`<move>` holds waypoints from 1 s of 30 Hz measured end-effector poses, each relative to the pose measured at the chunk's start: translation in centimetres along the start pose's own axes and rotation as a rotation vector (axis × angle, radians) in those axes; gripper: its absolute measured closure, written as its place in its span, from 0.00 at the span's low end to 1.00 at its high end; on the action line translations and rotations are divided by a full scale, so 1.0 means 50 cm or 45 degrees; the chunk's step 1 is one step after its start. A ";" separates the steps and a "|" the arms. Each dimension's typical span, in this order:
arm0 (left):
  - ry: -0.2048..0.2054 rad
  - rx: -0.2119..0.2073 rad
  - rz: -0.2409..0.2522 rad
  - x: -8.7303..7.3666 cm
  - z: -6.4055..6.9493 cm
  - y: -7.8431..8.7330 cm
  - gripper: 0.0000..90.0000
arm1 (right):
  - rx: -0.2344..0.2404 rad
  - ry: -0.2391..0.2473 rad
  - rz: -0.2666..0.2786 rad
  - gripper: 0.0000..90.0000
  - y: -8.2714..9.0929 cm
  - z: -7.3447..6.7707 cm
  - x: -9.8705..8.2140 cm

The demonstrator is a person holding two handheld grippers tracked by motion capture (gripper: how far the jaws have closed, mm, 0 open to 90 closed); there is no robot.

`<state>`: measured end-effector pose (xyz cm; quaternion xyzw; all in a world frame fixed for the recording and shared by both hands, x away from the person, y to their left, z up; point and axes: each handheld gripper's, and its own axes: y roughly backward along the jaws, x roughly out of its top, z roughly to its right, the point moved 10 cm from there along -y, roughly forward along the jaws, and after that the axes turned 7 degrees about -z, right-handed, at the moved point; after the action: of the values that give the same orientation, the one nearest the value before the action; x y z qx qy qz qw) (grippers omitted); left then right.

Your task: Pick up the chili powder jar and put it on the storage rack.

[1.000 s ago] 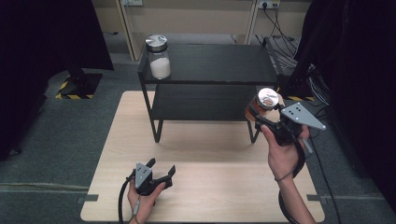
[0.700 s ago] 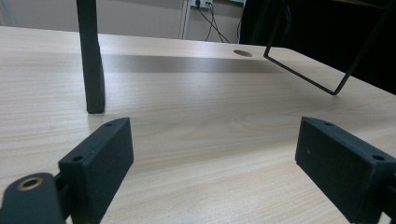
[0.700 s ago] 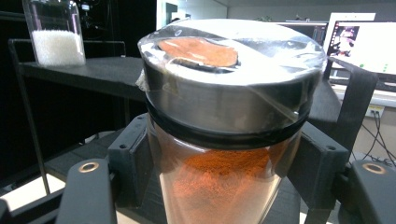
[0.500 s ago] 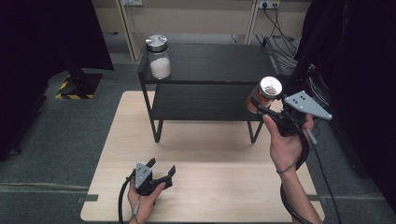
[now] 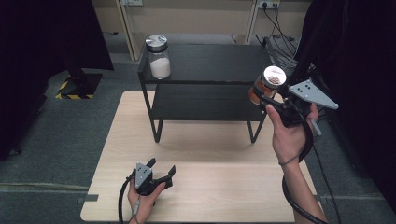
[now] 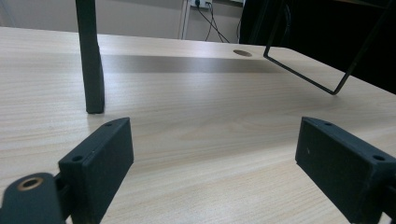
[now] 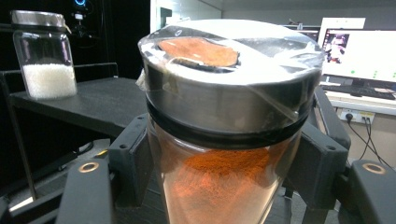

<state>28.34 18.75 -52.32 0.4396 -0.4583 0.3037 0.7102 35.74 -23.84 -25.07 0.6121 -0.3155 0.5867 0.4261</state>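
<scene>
My right gripper [image 5: 264, 100] is shut on a glass jar of orange powder [image 5: 266, 85] with a steel lid, held in the air beside the right end of the black two-tier shelf [image 5: 219, 63], about level with its top. In the right gripper view the orange-powder jar [image 7: 224, 140] sits upright between the two black pads [image 7: 133, 161]. A second jar, holding white grains [image 5: 158, 57], stands on the shelf's top at the left; the same white jar [image 7: 45, 56] appears far left in the right gripper view. My left gripper [image 5: 162, 171] rests low on the wooden table [image 5: 210, 186], open, nothing between its fingers [image 6: 100, 158].
The shelf's legs [image 6: 91, 60] and wire foot [image 6: 327, 70] stand ahead of the left gripper. Grey carpet surrounds the table. Cables [image 5: 275, 18] lie behind the shelf. Dark curtains flank both sides, and a monitor [image 7: 359, 51] glows at the right.
My right hand has lifted the orange-powder jar from about the lower-tier level up to the height of the shelf top. The left gripper has stayed put.
</scene>
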 end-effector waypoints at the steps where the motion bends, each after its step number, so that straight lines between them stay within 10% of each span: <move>1: 0.000 0.000 0.000 0.000 0.000 0.000 0.12 | 0.000 0.001 -0.001 0.36 -0.001 0.000 0.004; 30: -0.003 -0.007 -0.006 0.001 -0.001 -0.001 0.12 | -0.052 -0.048 -0.012 0.36 -0.058 0.009 0.079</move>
<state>28.39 18.76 -52.31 0.4390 -0.4591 0.3003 0.7115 38.95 -22.51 -21.57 0.6155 -0.3325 0.5666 0.4353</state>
